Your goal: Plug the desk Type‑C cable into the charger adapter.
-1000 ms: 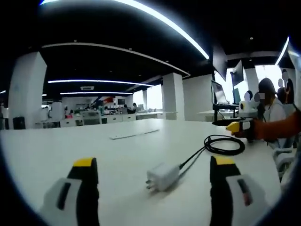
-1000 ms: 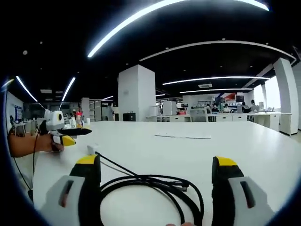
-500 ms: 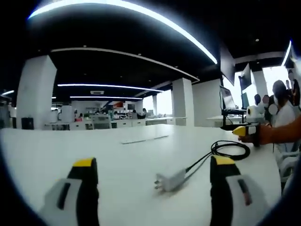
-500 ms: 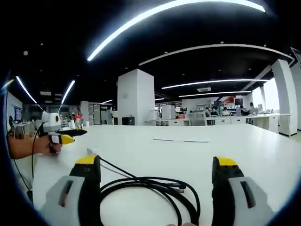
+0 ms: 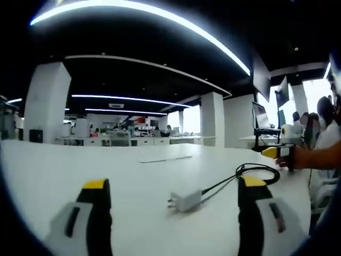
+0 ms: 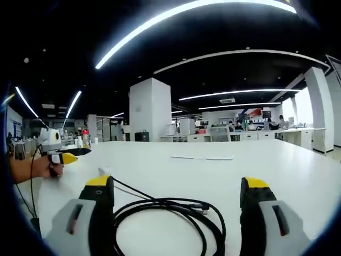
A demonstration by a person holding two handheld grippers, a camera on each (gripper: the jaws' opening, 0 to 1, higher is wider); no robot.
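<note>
A small white charger adapter lies on the white table, prongs toward me, between and just beyond my left gripper's open jaws. A black cable runs from the adapter's far end to a loose coil. In the right gripper view that coil lies between the wide-apart jaws of my right gripper, nothing held. The adapter peeks out behind the left jaw. The right gripper hovers by the coil; the left gripper shows in a hand at far left.
A thin white flat strip lies farther back on the table, also in the right gripper view as the strip. A monitor on a stand and seated people are at the right. White pillars and desks stand far behind.
Both cameras have sunk closer to the table top, so the adapter and coil look flatter. Adapter and cable lie where they were. Both grippers stay open.
</note>
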